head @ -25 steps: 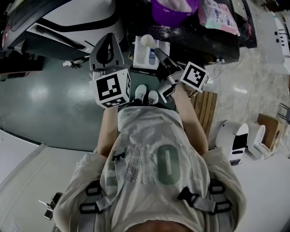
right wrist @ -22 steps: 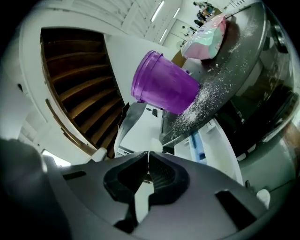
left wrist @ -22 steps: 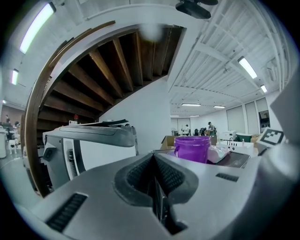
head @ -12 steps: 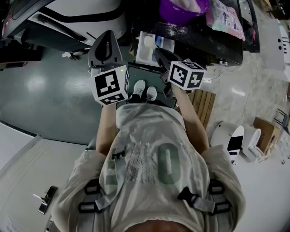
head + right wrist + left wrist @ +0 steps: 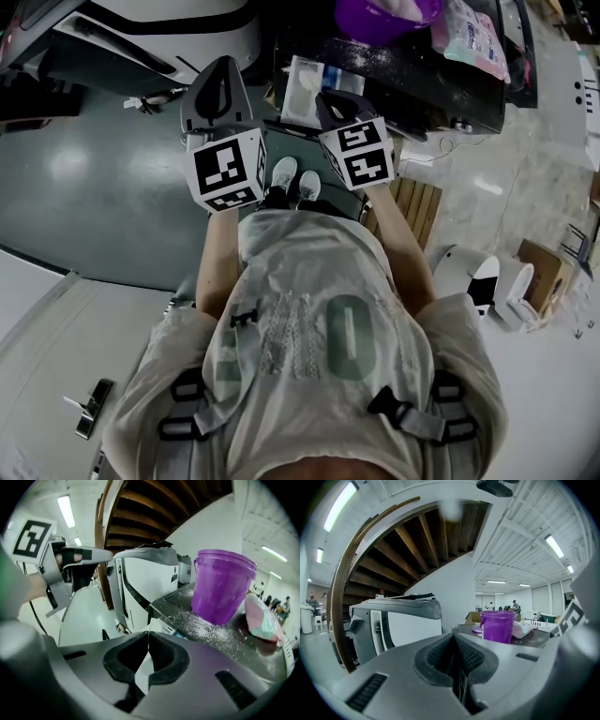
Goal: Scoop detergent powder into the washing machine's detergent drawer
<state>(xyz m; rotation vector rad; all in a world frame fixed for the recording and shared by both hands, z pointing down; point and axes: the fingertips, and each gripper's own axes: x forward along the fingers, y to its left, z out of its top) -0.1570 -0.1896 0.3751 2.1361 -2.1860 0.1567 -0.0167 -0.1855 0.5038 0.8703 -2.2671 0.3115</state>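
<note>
1. The left gripper [image 5: 453, 637] is clenched on nothing, its jaws pressed together. The right gripper [image 5: 148, 633] is likewise closed at the tips; the white sliver seen through the gap between its pads is judged to be the drawer beyond, not a held thing.
2. No scoop can be found in any view. If it is not located first, no powder can be moved.
3. The open white plastic detergent drawer [image 5: 302, 89] is pulled out of the machine's front, just ahead of the right gripper. With so little room, it could be knocked and pushed in or skewed.
4. The powder is kept in the round purple plastic bucket [image 5: 220, 590], set on the dark machine top [image 5: 262, 660] near the pink and teal soft bag [image 5: 464, 33]. The bucket looks light and could be tipped if dug into unsteadied.
5. Scattered white powder grains [image 5: 197, 625] lie on the top. More could be spilled over the edge while a heaped load is carried down to the drawer.
6. The wrong compartment could be filled, since the drawer's divisions are barely made out.
</note>
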